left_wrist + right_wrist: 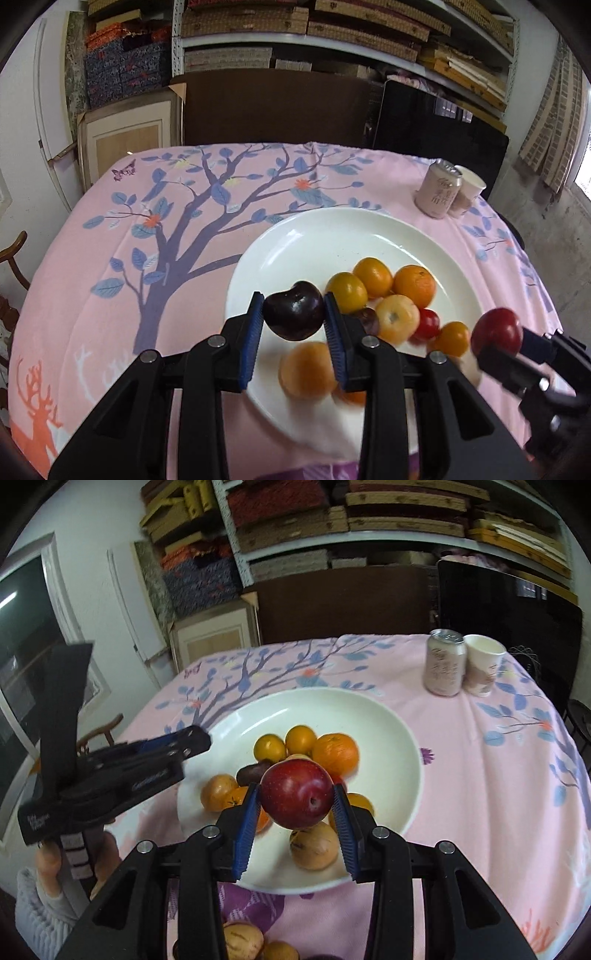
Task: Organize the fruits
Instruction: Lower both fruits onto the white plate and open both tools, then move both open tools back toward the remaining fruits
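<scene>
We had the left gripper (293, 314) clamped on a dark plum (293, 311), held up over the near-left part of the white plate (317, 236). Oranges and yellow fruits (373, 277) sat piled on it. Off to the right, our right gripper (498, 338) pinched a red plum (496, 332). A can (437, 188) and paper cup (469, 190) stood touching at the pink tablecloth's (92, 277) far corner.

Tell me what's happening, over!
Left gripper shut on dark plum. Right gripper shut on red plum. Both above white plate of fruit. Nothing blocking.
</scene>
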`<state>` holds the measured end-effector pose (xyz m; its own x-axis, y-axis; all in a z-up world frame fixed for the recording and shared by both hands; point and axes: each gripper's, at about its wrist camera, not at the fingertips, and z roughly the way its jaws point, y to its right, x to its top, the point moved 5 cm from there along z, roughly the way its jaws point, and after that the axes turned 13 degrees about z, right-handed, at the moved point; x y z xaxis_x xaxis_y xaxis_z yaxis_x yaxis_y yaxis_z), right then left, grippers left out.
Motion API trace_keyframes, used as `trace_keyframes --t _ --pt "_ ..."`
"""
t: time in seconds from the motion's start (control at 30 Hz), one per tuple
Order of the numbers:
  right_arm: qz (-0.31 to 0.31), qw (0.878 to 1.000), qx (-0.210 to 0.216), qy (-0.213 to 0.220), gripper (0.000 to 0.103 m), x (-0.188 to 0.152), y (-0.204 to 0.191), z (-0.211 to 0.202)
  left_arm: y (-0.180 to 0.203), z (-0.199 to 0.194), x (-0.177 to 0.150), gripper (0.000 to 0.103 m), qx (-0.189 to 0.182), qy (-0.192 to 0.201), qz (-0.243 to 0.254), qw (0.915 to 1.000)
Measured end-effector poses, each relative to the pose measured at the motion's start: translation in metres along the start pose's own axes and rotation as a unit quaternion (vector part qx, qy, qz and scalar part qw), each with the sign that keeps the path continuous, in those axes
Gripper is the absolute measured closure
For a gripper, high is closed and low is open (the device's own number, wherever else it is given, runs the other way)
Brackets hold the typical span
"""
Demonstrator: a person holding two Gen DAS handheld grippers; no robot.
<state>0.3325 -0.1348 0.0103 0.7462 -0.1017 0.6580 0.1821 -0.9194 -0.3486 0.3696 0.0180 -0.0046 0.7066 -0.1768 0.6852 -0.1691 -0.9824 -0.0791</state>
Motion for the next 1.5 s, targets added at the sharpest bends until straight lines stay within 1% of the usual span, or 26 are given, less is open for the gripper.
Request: trace_keyframes --t 0.13,0.33,0.37,0.4,0.43,0.47,0.5,0.57,0.63,0.7,0.77,0.83,0.87,0.9,0.97,1.1,1.23,1.27,1.37,1.43,1.5 --pt "-0.008 1.0 0.0 -0.014 0.063 -0.001 -0.002 0.019 0.0 0.022 0.003 0.071 -0.006 -0.01 0.007 0.9999" --pt "-0.013 1.0 -0.004 -0.026 0.061 -0.006 0.002 0.031 0.003 0.036 0.003 0.07 -0.011 -0.013 0.014 0.9997" --pt "-0.016 1.0 0.002 -0.026 0.051 -0.006 0.0 0.032 0.003 0.036 0.003 0.067 -0.011 -0.012 0.014 0.9998" --pt "-0.019 1.0 0.004 -0.021 0.039 -0.005 0.0 0.032 0.003 0.035 0.003 0.059 -0.012 -0.01 0.014 0.9998" --pt "-0.021 1.0 0.002 -0.012 0.037 -0.004 0.0 0.029 0.003 0.034 0.004 0.054 -0.012 -0.008 0.014 0.9998" --pt "-0.023 1.0 0.001 0.001 0.036 -0.003 0.0 0.025 0.002 0.033 0.004 0.046 -0.01 -0.005 0.013 0.9998" --pt "-0.024 1.0 0.003 0.005 0.036 -0.002 -0.001 0.021 0.0 0.03 0.005 0.043 -0.007 -0.001 0.01 0.9999" --pt "-0.021 1.0 0.008 0.015 0.036 0.001 -0.001 0.014 -0.003 0.024 0.008 0.043 -0.007 0.004 0.004 1.0" --pt "-0.011 0.999 0.014 0.028 0.034 0.006 0.001 0.002 -0.007 0.014 0.011 0.043 -0.006 0.009 -0.007 0.9999" --pt "-0.001 0.999 0.016 0.042 0.026 0.009 0.005 -0.012 -0.009 0.003 0.012 0.042 -0.007 0.011 -0.015 0.9998" --pt "0.011 0.998 0.012 0.062 0.022 0.01 0.01 -0.026 -0.009 -0.013 0.009 0.039 -0.006 0.015 -0.021 0.9996" --pt "0.023 0.997 0.013 0.074 0.021 0.007 0.018 -0.042 -0.007 -0.033 -0.001 0.035 0.002 0.024 -0.018 0.9995" --pt "0.031 0.996 0.015 0.077 0.019 0.004 0.022 -0.048 -0.006 -0.047 -0.014 0.03 0.009 0.031 -0.017 0.9993" --pt "0.043 0.996 0.016 0.081 0.017 -0.003 0.029 -0.057 -0.005 -0.055 -0.022 0.028 0.01 0.033 -0.018 0.9992" --pt "0.068 0.994 0.017 0.088 0.016 -0.019 0.043 -0.07 -0.002 -0.072 -0.051 0.028 0.008 0.031 -0.023 0.9992" --pt "0.115 0.99 0.021 0.079 0.016 -0.049 0.073 -0.083 0.01 -0.097 -0.103 0.028 0.003 0.017 -0.032 0.9993" --pt "0.153 0.985 0.019 0.078 0.015 -0.075 0.099 -0.093 0.026 -0.109 -0.144 0.027 0.01 0.004 -0.014 0.9998" --pt "0.165 0.983 0.019 0.08 0.013 -0.078 0.105 -0.095 0.033 -0.11 -0.151 0.027 0.006 -0.003 -0.006 1.0" --pt "0.189 0.978 0.03 0.085 0.012 -0.078 0.115 -0.1 0.048 -0.11 -0.156 0.027 -0.008 -0.006 0.013 0.9999" --pt "0.193 0.977 0.029 0.088 0.011 -0.078 0.117 -0.101 0.057 -0.109 -0.156 0.026 -0.009 -0.005 0.032 0.9994" --pt "0.194 0.977 0.029 0.083 0.01 -0.078 0.116 -0.098 0.066 -0.106 -0.157 0.024 -0.016 -0.012 0.05 0.9986"
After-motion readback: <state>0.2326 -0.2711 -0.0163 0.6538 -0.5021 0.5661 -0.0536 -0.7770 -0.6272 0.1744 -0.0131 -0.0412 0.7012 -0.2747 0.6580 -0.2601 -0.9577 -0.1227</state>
